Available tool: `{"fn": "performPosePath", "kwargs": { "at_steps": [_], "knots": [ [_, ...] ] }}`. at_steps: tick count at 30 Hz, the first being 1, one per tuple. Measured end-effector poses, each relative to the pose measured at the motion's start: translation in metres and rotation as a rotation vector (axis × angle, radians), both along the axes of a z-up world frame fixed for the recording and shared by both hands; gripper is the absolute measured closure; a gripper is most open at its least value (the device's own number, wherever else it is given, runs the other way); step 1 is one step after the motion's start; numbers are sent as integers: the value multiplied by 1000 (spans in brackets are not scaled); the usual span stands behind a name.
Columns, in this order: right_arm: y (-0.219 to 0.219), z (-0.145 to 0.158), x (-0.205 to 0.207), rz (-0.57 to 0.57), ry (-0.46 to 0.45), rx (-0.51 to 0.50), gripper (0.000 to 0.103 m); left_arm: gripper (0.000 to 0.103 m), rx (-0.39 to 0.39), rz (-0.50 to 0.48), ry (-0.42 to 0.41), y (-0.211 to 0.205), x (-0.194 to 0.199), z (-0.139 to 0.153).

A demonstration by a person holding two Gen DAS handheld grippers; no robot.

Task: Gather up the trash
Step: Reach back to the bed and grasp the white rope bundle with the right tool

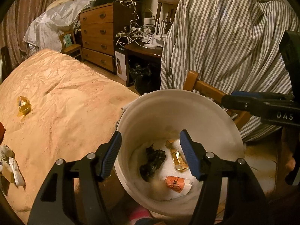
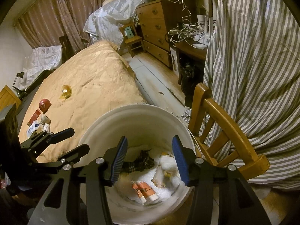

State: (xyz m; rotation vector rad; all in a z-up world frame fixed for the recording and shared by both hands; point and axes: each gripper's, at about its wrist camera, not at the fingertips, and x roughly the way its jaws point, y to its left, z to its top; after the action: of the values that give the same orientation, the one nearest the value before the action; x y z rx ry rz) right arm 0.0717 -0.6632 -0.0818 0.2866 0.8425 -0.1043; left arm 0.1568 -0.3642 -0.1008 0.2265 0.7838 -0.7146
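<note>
The bed [image 1: 61,101] fills the left of both views, a yellow wrapper [image 1: 23,105] lying at its left edge. The white bucket [image 1: 150,112] sits at bottom centre, holding an orange carton [image 1: 173,182] and dark scraps [image 1: 152,161]. Both the left gripper [image 1: 150,153] and right gripper [image 2: 149,158] hang over it, jaws apart and empty.
</note>
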Motion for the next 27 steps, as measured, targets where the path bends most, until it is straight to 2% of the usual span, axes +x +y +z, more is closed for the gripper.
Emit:
{"fn": "performPosePath", "kwargs": {
  "at_steps": [7,12,20,27],
  "knots": [
    [7,4,-1,9,-15,-14,52,41,-3,3,-17,8,-4,4],
    [41,19,-3,68,-71,-59,47,41,-3,47,-40,40,-4,6],
    [144,26,22,270,-130,-78,42,41,17,235,-26,149,15,-6],
    [249,23,64,439,-126,-73,42,41,20,470,19,273,41,-24]
  ]
}}
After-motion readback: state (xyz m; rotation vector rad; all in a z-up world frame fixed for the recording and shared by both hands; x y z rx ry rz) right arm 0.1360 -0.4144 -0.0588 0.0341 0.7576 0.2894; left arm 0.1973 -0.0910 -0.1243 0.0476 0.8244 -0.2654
